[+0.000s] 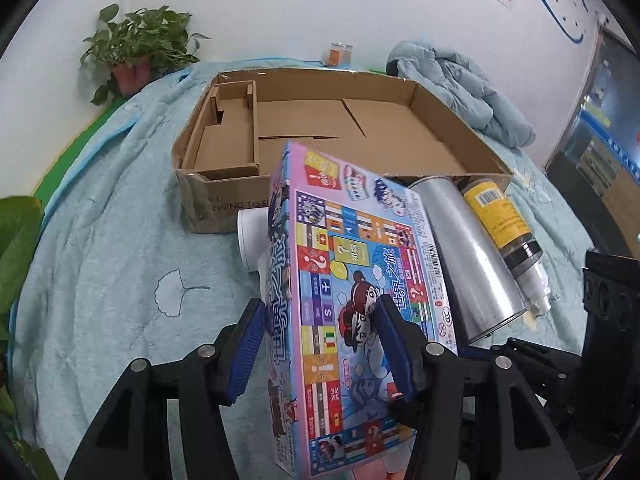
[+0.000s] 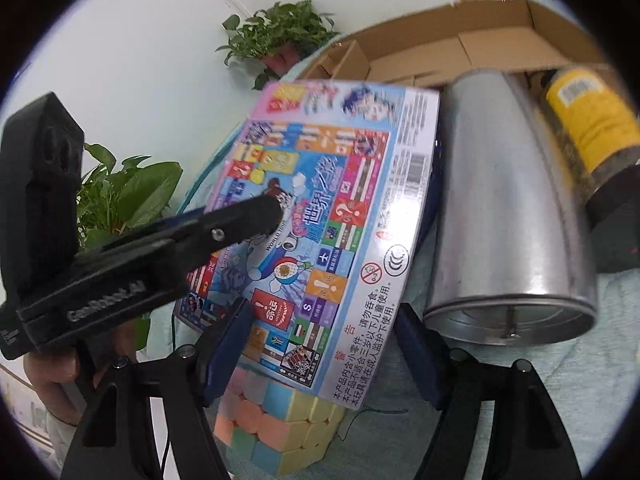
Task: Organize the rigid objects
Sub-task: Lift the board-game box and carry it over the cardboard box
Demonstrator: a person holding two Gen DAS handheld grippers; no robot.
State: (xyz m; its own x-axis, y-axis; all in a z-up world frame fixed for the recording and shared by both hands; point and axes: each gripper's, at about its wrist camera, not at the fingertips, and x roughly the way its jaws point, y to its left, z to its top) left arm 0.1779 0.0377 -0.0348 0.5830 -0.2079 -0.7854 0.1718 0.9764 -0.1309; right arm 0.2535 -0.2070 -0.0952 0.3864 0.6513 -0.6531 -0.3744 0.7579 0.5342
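My left gripper (image 1: 320, 344) is shut on a colourful board-game box (image 1: 352, 288) and holds it tilted above the blue blanket, in front of an open cardboard box (image 1: 332, 128). A silver can (image 1: 472, 256) and a yellow-labelled bottle (image 1: 504, 220) lie beside it on the right. In the right wrist view the game box (image 2: 332, 216) fills the middle, with the left gripper's black finger (image 2: 240, 224) clamped on it. My right gripper (image 2: 324, 344) is open and empty, its fingers either side of the box's lower edge. A pastel cube (image 2: 280, 424) lies below.
A white cylindrical object (image 1: 250, 240) lies behind the game box. A light-blue jacket (image 1: 456, 84) lies at the back right, a small jar (image 1: 340, 54) behind the carton. Potted plants (image 1: 140, 44) stand at the back left and left edge. The silver can (image 2: 504, 216) lies close right of my right gripper.
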